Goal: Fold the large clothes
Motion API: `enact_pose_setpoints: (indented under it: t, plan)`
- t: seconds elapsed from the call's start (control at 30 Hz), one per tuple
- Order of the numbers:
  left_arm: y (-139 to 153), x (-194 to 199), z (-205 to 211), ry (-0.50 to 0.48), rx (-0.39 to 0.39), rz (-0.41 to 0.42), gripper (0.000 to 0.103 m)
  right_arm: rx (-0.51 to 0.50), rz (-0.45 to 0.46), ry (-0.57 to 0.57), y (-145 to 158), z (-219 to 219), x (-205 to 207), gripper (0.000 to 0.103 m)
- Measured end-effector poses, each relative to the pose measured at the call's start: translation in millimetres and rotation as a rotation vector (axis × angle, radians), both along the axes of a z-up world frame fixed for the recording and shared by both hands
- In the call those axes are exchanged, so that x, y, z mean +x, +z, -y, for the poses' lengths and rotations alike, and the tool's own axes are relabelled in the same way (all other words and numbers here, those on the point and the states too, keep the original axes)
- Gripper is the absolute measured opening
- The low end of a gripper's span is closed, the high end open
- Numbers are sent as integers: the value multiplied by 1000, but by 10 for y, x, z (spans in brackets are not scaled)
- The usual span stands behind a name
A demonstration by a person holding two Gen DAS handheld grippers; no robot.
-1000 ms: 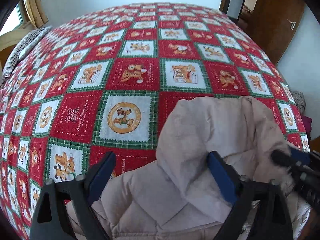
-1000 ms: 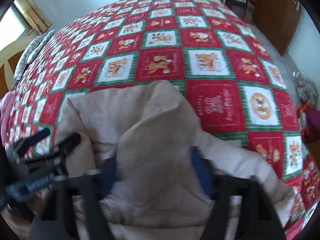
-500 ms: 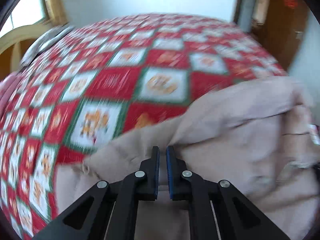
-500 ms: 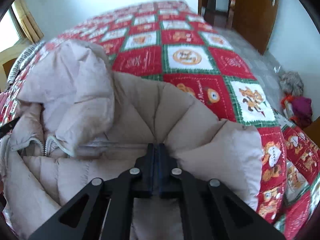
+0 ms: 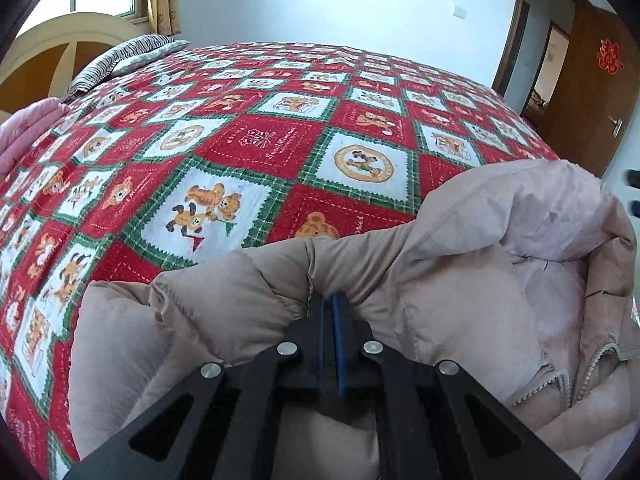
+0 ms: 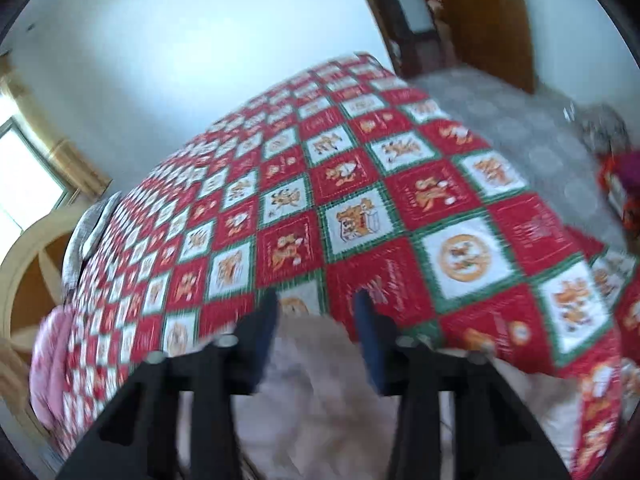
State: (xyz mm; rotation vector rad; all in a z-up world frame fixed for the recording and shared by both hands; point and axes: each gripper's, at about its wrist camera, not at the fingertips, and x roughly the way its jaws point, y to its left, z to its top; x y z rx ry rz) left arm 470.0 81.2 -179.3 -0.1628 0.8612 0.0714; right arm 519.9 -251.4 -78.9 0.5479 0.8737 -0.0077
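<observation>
Comparing against half a second back: the right gripper [image 6: 316, 312] has let go. It was clamped on a fold of the beige down jacket [image 5: 460, 280]; now its fingers stand apart, with jacket fabric below and between them but nothing pinched. The right wrist view is heavily motion-blurred and tilted, so that hand is swinging; I cannot tell where to.

The left gripper [image 5: 330, 308] stays pressed together on a pinch of jacket fabric at a quilted seam, same as half a second ago. One second ago both grippers were open over the garment, so: both grabbed, then the right released.

Jacket position: bunched at the near edge of the bed [image 5: 248, 148], lying on the red-and-green teddy-bear quilt [image 6: 360, 216]. From the left wrist view, the bulk sits to the right with the lining and the zipper [image 5: 560, 380] exposed, so it lies open and crumpled, not flat. Most of the quilt beyond it is bare.

Judgement: fold not started, this is layout and repositioning. The right release looks like a regrasp, probably going for a better corner or hem to spread the jacket flat. The left is acting as the anchor.

Risk: puffy slick fabric, and a one-point hold lets the rest slump back toward the bed edge while the right is free.

A pink padded item [image 5: 24, 136] and a striped pillow [image 5: 128, 56] sit at the far left of the bed, well apart.
</observation>
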Motion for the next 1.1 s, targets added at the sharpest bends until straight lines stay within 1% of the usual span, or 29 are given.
enact_pose_setpoints:
  t: [0.07, 0.13, 0.17, 0.2, 0.23, 0.27, 0.3, 0.33, 0.37, 0.43, 0.47, 0.5, 0.57, 0.63, 0.7, 0.77, 0.8, 0.83, 0.87, 0.9, 0.93, 0.97, 1.0, 1.03, 1.07, 1.1]
  plan:
    - [0, 2, -10, 1, -6, 4, 6, 36, -85, 45, -226, -106, 133, 39]
    - [-6, 0, -31, 0, -21, 7, 6, 30, -168, 117, -381, -245, 12, 39]
    - [-9, 5, -49, 1, -34, 8, 6, 31, -186, 154, -436, -303, -71, 39]
    - [-11, 10, -63, 1, -44, 8, 6, 12, -202, 204, -480, -384, -190, 39]
    - [-13, 6, -65, 1, -49, 8, 6, -43, -210, 242, -512, -457, -338, 39]
    - [-12, 6, -62, -1, -50, 7, 6, -101, -208, 264, -550, -504, -489, 37]
    - [-9, 7, -54, -4, -48, 5, 6, -138, -202, 278, -583, -518, -577, 37]
    - [-2, 8, -43, -10, -45, 1, 6, -191, -183, 290, -652, -529, -677, 36]
    - [9, 7, -41, -17, -46, -3, 6, -252, -147, 300, -718, -547, -778, 33]
    - [97, -42, -56, -42, -44, -36, 6, -358, -52, 333, -803, -591, -928, 32]
    - [167, -98, -62, -53, -38, -35, 6, -398, -22, 332, -820, -625, -981, 32]
    - [319, -220, -73, -62, -17, -2, 6, -420, -9, 328, -827, -630, -997, 32]
    - [564, -374, -51, -85, 15, 60, 6, -504, 20, 329, -832, -718, -1046, 33]
    - [927, -442, 56, -136, 14, 140, 6, -528, 31, 334, -835, -771, -1038, 34]
    - [1194, -329, 219, -165, 4, 189, 7, -493, 39, 344, -825, -729, -1021, 35]
    - [1293, -85, 373, -168, -12, 172, 26, -451, 46, 354, -826, -701, -991, 35]
    - [1264, 123, 531, -179, 4, 140, 51, -432, 51, 359, -823, -680, -1014, 35]
    - [1211, 240, 624, -186, 33, 135, 58, -417, 59, 365, -822, -661, -1037, 35]
    - [1094, 355, 743, -179, 94, 144, 58, -403, 67, 370, -822, -649, -1061, 35]
    - [944, 418, 819, -167, 151, 129, 58, -392, 73, 373, -821, -652, -1090, 35]
    - [776, 449, 858, -162, 182, 85, 57, -370, 81, 378, -820, -624, -1116, 35]
    - [567, 444, 864, -167, 183, 19, 57, -337, 91, 384, -819, -583, -1139, 35]
    - [401, 408, 830, -167, 172, -17, 56, -303, 97, 385, -820, -541, -1153, 36]
    - [213, 327, 779, -161, 162, -32, 56, -262, 103, 382, -823, -487, -1155, 36]
    - [136, 264, 739, -159, 143, -19, 56, -218, 111, 380, -824, -438, -1150, 36]
    - [113, 176, 653, -146, 101, 8, 58, -195, 115, 378, -824, -420, -1151, 36]
